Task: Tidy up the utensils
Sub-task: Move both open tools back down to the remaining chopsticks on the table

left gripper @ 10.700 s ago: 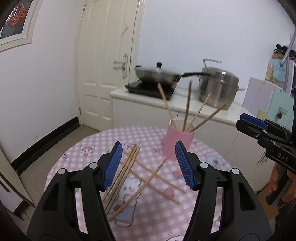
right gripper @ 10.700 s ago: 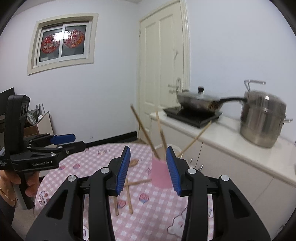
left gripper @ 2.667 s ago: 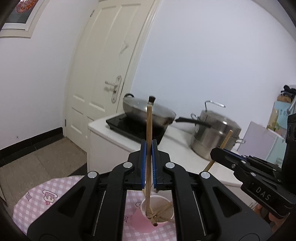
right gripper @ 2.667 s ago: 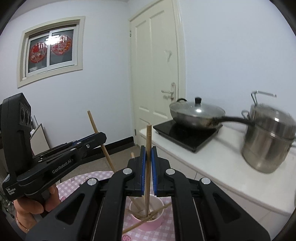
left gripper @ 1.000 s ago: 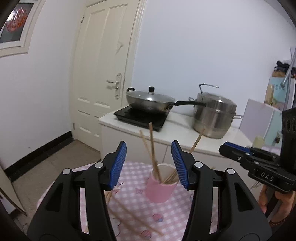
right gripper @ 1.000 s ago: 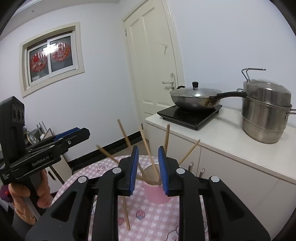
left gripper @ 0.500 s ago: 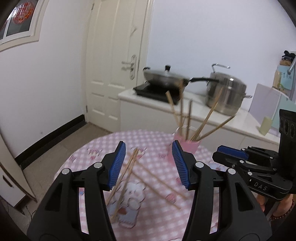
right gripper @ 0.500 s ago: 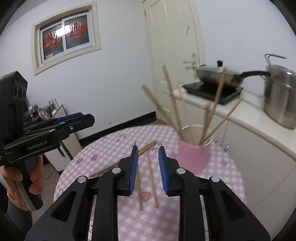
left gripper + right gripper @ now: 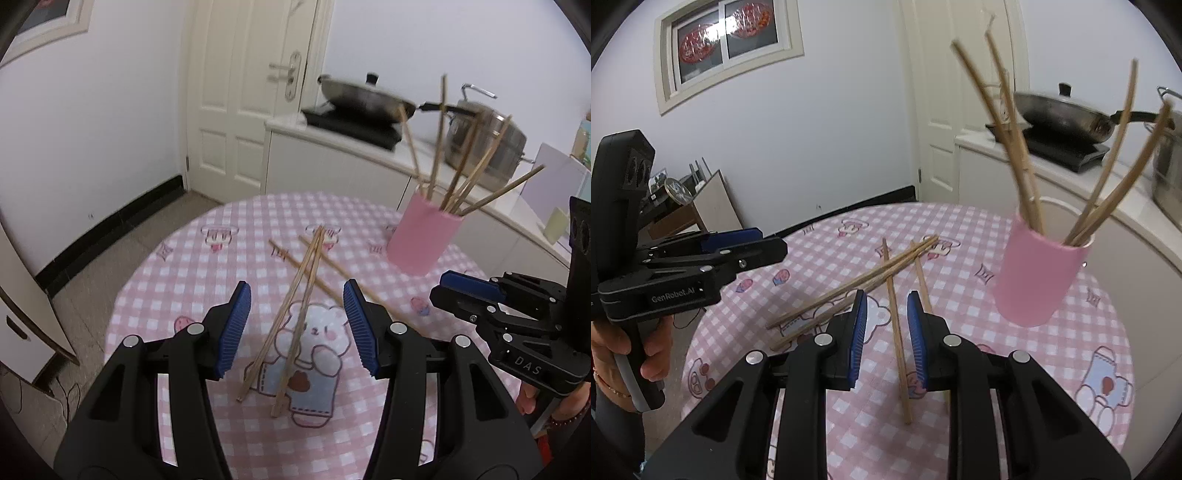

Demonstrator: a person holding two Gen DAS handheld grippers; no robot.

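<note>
Above checked table [image 9: 184, 295]: left gripper [image 9: 295, 325], right gripper [image 9: 886, 328] both agape, empty; loose chopsticks [image 9: 295, 314] below, pink cup [image 9: 421, 240] beyond.

Pink cup [image 9: 423, 240], pink-white checked tablecloth [image 9: 192, 291], tan chopsticks [image 9: 896, 325], seemingly dark wok [image 9: 364, 98]

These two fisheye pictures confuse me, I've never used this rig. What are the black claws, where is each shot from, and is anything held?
Each claw is a hand-held gripper with a camera looking along its blue-padded fingers. One picture looks out from the left gripper, the other from the right gripper; each also shows the other gripper at its edge. Both are open and hold nothing. On the pink checked tablecloth lie four loose chopsticks, crossed. A pink cup already holds several more.
</note>
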